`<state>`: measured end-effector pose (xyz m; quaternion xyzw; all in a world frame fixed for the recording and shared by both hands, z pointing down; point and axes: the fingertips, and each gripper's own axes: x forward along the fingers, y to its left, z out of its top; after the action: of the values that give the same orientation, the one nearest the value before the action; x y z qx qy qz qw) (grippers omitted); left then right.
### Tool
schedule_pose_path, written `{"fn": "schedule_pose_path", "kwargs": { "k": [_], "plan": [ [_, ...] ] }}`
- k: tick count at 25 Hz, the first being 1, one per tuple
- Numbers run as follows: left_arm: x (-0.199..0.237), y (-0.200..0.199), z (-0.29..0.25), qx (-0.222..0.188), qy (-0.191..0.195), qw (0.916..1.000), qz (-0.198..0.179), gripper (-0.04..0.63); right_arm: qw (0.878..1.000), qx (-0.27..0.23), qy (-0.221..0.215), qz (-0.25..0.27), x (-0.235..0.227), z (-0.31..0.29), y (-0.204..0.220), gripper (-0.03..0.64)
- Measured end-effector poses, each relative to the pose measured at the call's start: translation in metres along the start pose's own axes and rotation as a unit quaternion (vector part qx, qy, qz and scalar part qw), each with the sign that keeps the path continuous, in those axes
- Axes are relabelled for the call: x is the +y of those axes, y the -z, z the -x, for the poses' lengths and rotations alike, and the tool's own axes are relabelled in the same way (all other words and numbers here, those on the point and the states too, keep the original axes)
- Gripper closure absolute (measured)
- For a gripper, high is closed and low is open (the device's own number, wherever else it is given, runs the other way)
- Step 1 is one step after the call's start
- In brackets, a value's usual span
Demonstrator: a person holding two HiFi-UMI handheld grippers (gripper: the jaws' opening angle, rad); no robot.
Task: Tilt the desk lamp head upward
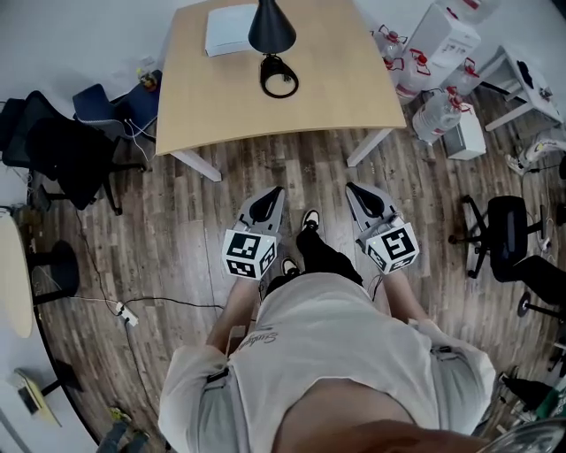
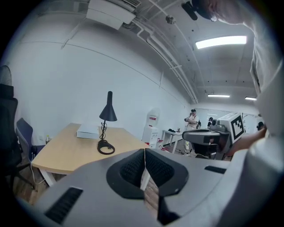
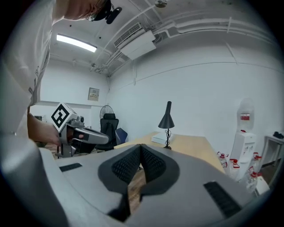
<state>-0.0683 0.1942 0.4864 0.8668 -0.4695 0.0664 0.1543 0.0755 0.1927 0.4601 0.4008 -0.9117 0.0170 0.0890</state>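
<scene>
A black desk lamp (image 1: 271, 26) with a cone head and a ring base (image 1: 279, 78) stands at the far middle of the wooden table (image 1: 336, 88). Its cone opens downward in the left gripper view (image 2: 108, 113) and the right gripper view (image 3: 167, 119). My left gripper (image 1: 274, 191) and right gripper (image 1: 352, 187) hover side by side over the floor, short of the table's near edge. Both are shut with nothing between the jaws (image 2: 144, 151) (image 3: 140, 146).
A white box (image 1: 230, 29) lies on the table beside the lamp. Black office chairs (image 1: 62, 150) crowd the left. Water bottles and a dispenser (image 1: 442, 53) stand right of the table, with another chair (image 1: 506, 230) nearer. A power strip (image 1: 126, 314) and cables lie on the floor.
</scene>
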Motion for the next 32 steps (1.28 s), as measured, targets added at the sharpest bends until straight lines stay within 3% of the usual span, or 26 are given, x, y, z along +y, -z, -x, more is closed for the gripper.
{"fn": "schedule_pose_path", "kwargs": {
  "k": [8, 15, 21, 32],
  "plan": [
    [0.037, -0.029, -0.072, 0.037, -0.008, 0.9987, -0.035, 0.578, 0.999, -0.036, -0.024, -0.011, -0.066, -0.08, -0.013, 0.621],
    [0.043, -0.068, -0.15, 0.039, 0.008, 0.9974, -0.06, 0.578, 0.998, -0.04, -0.029, -0.031, -0.13, -0.123, -0.004, 0.621],
    [0.055, -0.07, -0.178, 0.062, -0.01, 0.9943, -0.086, 0.578, 0.997, -0.034, -0.059, -0.043, -0.15, -0.154, 0.002, 0.621],
    [0.108, -0.076, -0.205, 0.065, -0.028, 0.9965, -0.045, 0.578, 0.996, -0.001, -0.062, -0.066, -0.178, -0.208, 0.011, 0.621]
  ]
}}
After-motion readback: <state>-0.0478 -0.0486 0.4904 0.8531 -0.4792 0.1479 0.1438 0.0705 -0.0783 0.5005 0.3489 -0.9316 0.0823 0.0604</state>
